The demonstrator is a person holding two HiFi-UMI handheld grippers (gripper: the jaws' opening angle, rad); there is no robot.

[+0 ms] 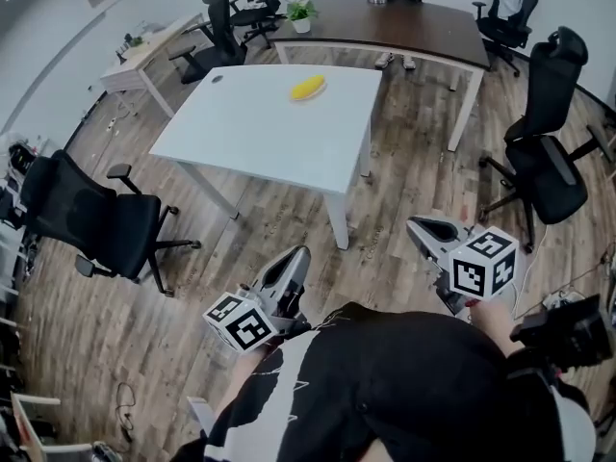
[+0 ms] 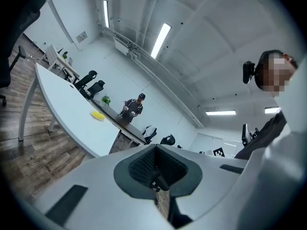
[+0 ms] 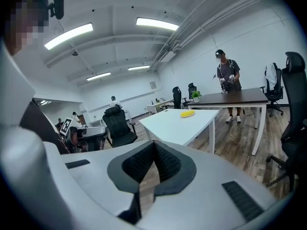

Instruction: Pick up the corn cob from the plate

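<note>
A yellow corn cob [image 1: 308, 88] lies on the far half of a white table [image 1: 269, 133]; at this distance I cannot tell the cob from its plate. It also shows small in the left gripper view as the corn cob [image 2: 98, 115] and in the right gripper view as the corn cob [image 3: 187, 113]. My left gripper [image 1: 295, 258] and right gripper [image 1: 423, 227] are held low over the wooden floor, well short of the table's near edge. Both have their jaws together with nothing between them. The left gripper [image 2: 156, 147] and right gripper [image 3: 153, 145] point toward the table.
A black office chair [image 1: 96, 224] stands left of the table and another chair [image 1: 544, 152] at the right. Behind the white table is a dark desk [image 1: 404, 22] with a potted plant [image 1: 301, 13]; a person [image 3: 227, 75] stands there. More chairs line the back wall.
</note>
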